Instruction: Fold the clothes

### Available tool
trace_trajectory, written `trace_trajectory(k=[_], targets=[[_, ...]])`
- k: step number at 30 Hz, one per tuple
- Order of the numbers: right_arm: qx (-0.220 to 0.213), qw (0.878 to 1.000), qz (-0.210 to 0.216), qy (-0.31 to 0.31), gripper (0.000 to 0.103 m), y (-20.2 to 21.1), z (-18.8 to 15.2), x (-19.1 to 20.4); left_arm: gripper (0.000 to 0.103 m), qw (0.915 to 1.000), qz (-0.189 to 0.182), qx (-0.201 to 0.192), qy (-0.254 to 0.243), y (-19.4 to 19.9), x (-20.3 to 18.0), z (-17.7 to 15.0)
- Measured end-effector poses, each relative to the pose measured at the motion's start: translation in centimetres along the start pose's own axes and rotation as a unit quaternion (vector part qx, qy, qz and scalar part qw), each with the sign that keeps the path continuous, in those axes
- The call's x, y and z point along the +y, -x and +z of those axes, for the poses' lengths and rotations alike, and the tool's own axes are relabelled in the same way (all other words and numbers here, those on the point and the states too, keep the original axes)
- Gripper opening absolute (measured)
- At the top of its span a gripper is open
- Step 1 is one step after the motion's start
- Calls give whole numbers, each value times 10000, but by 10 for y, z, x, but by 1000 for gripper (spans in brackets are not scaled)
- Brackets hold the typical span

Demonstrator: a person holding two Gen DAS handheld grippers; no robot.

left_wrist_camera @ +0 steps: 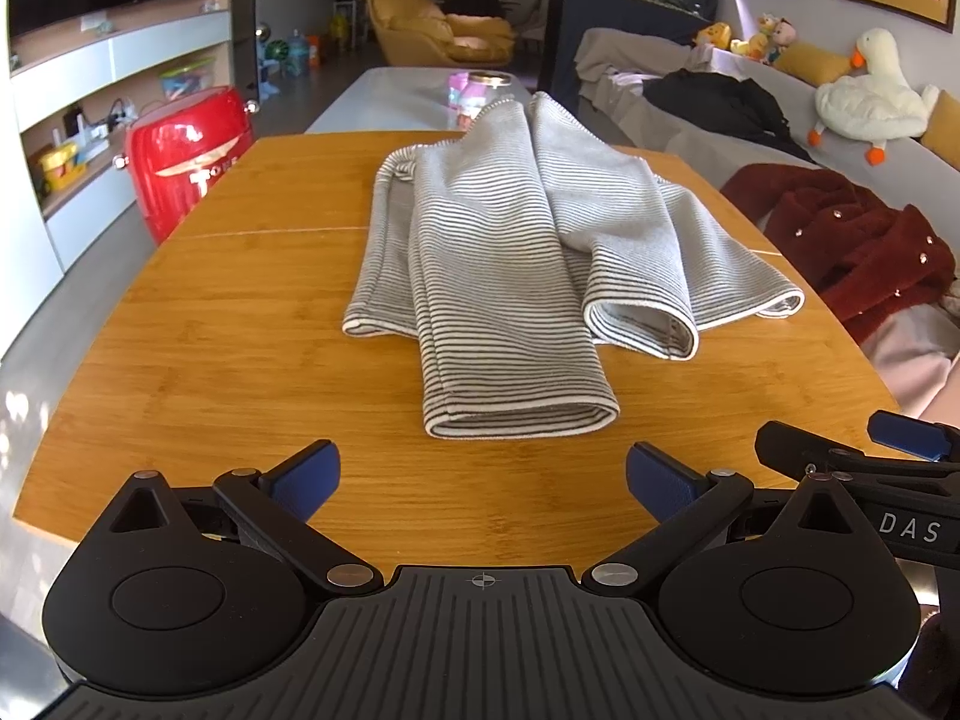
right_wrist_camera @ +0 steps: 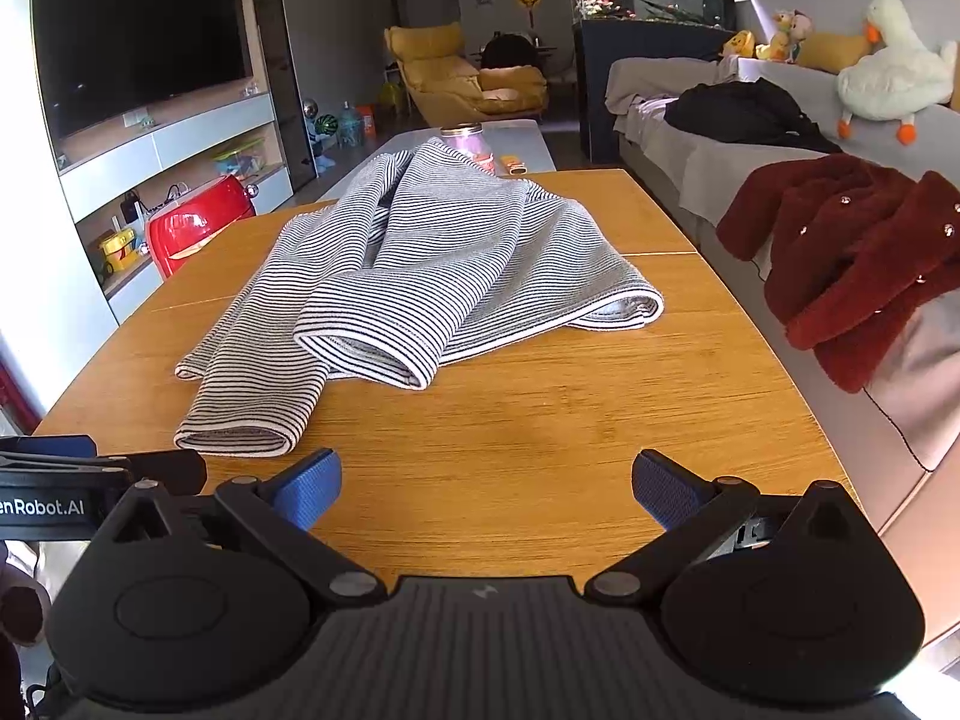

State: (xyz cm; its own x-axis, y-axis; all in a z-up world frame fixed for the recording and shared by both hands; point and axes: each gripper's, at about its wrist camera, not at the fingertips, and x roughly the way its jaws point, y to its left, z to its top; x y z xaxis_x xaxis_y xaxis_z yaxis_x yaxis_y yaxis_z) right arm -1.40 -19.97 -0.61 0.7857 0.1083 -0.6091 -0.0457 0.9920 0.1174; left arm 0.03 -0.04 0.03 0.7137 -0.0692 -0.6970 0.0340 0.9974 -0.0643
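Your left claw (left_wrist_camera: 483, 477) and right claw (right_wrist_camera: 486, 483) both hang with jaws spread wide and nothing between them, above the near edge of the wooden bench (left_wrist_camera: 210, 324). The striped garment (left_wrist_camera: 510, 264) lies loosely bunched mid-bench, well ahead of your blue pads (right_wrist_camera: 312, 489), untouched. A red coat (right_wrist_camera: 840, 258) drapes over the sofa beside it.

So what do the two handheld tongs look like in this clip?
Both are matte black. The left tongs and right tongs have blue textured pads, linkage arms with silver rivets, round side housings and a ribbed centre plate. White lettering marks their sides.
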Motion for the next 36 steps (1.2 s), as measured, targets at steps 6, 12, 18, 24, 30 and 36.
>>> trace_trajectory(k=[6,12,18,24,30,36], targets=[[21,10000,0,18,103,-1,1,0,103,10000,-3,29,4,-1,-1,3],[45,10000,-8,33,103,-2,0,1,103,10000,-7,40,2,-3,-1,0],[51,10000,-11,48,103,-3,-1,2,103,10000,-24,57,-7,-2,1,-1],[66,10000,-7,54,103,-3,-3,2,103,10000,-45,83,15,-2,1,-1],[67,10000,-4,56,103,-3,-3,2,103,9999,-53,93,21,-2,1,-1],[67,10000,-7,58,103,-3,-2,2,103,10000,4,1,-58,-2,0,-1]])
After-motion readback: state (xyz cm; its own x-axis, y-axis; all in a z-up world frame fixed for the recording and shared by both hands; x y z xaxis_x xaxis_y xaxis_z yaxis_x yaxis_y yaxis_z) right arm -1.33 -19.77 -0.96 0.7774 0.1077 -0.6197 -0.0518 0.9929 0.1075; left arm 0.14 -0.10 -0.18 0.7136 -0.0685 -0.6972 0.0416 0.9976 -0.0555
